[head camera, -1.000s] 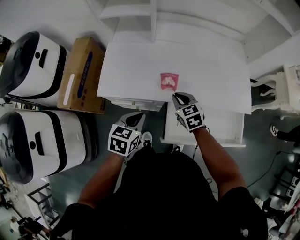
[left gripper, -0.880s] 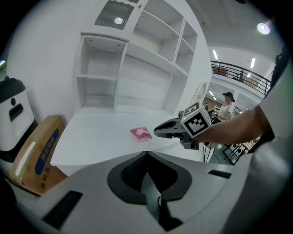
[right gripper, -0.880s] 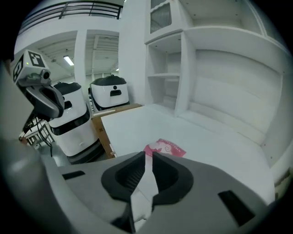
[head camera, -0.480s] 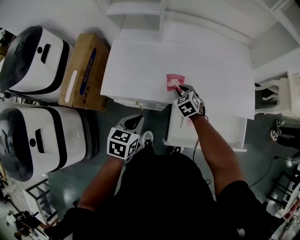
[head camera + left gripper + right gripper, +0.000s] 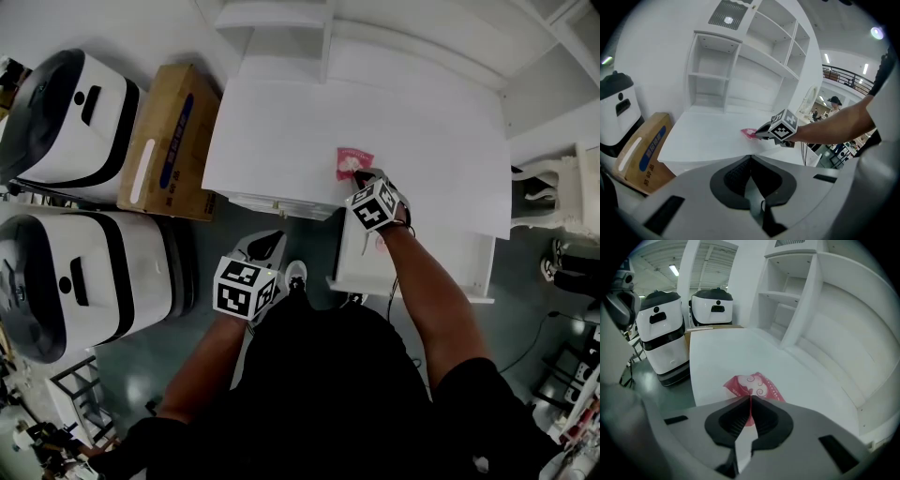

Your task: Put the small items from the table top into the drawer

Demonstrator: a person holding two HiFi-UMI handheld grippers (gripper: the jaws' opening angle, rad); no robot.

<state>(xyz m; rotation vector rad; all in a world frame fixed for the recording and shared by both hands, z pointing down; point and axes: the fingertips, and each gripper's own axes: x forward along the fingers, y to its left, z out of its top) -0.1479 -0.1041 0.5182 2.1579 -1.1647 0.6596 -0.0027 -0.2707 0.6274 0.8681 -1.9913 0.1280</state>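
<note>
Observation: the right gripper has its jaws brought together on the near edge of the pink packet. Only a thin sliver of the packet sits between the tips; the rest lies flat on the white table just ahead of the jaws. The left gripper has its jaws closed on nothing. It hangs off the table's front edge, well apart from the packet, which lies far ahead of its jaws.

Risk: the hold looks shallow, on a limp corner. In my judgement the packet could slide out on lifting, or swing and catch the table edge. The open drawer lies below and behind the right jaws, towards the person, so a slip on the way could drop the packet to the floor beside it.

Count:
- One pink packet, the only small item I can see on the table.
- One open drawer.
- Two grippers.
- One cardboard box.
- Two white machines beside it.
</note>
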